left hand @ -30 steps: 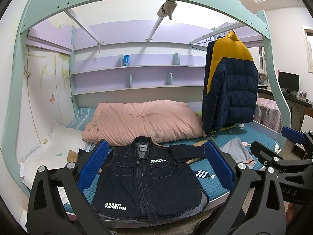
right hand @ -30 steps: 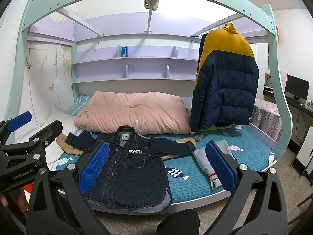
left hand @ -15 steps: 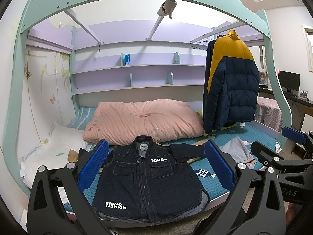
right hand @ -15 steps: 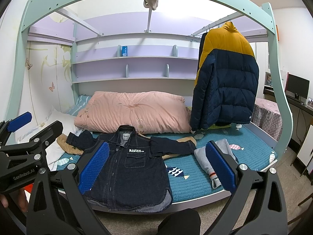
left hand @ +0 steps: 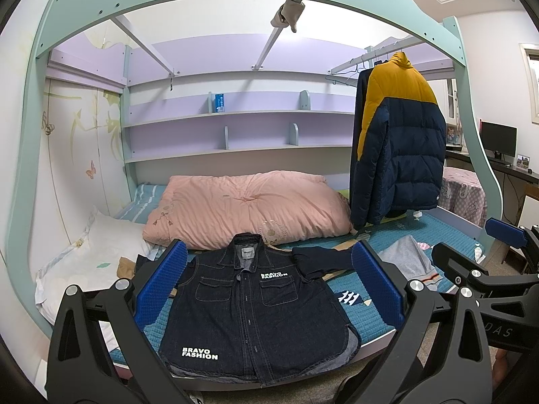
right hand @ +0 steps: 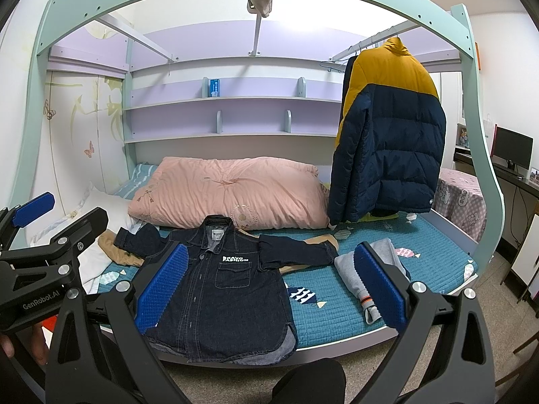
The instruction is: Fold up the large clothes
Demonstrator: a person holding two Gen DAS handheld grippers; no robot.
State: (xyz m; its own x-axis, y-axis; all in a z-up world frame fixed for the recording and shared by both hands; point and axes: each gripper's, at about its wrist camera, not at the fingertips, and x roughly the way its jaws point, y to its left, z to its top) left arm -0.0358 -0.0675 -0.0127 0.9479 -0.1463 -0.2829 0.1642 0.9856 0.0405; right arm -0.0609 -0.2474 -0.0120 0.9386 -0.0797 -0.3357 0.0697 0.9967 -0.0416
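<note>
1. While it lies flat, front up, at the bed's near edge, the denim jacket (left hand: 249,306) hides its left sleeve behind the left gripper (left hand: 266,289).
2. Both the left gripper and the right gripper (right hand: 269,286) hang above it, fingers spread wide, empty.
3. The grey garment (right hand: 367,269) beside it is partly covered by a blue pad.

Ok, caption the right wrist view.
Open right gripper faces a dark denim shirt spread flat on the bed.

Bed (left hand: 387,309), teal quilted cover: denim shirt (left hand: 249,316) flat at front edge, grey garment (right hand: 363,269) right, pink duvet (left hand: 249,208) behind, white pillow (left hand: 91,262) left.
</note>
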